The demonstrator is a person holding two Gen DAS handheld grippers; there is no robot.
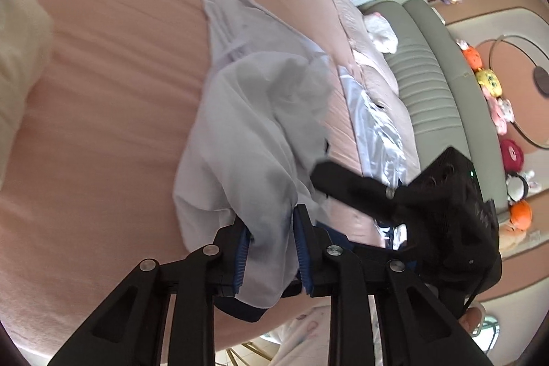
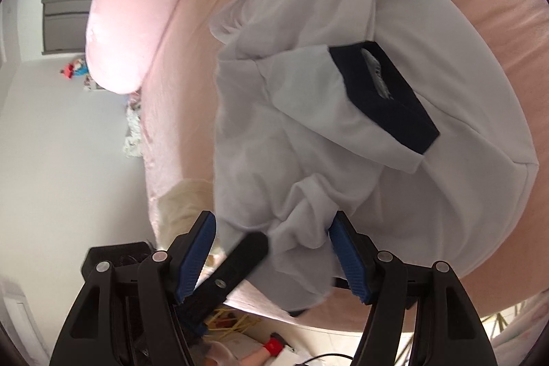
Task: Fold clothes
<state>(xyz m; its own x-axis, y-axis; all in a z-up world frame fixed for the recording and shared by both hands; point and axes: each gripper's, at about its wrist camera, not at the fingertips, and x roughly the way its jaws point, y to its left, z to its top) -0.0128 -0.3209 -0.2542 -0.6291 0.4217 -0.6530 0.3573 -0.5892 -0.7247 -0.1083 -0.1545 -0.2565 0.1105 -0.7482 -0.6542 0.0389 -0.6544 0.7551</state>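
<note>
Shirt (image 1: 247, 112) was white with a navy cuff (image 2: 384, 95), lying bunched up on the pink bed sheet (image 1: 103, 91). We had our left gripper (image 1: 271, 249) clamped on a fold of it near the bed's edge. Our right gripper (image 2: 274, 258) was spread wide, blue pads (image 2: 346, 259) either side of another bunch of the cloth, not pinching it. Pink pillow (image 2: 127, 12) sat at the far end, and plush toys (image 1: 490, 84) lined the headboard.
</note>
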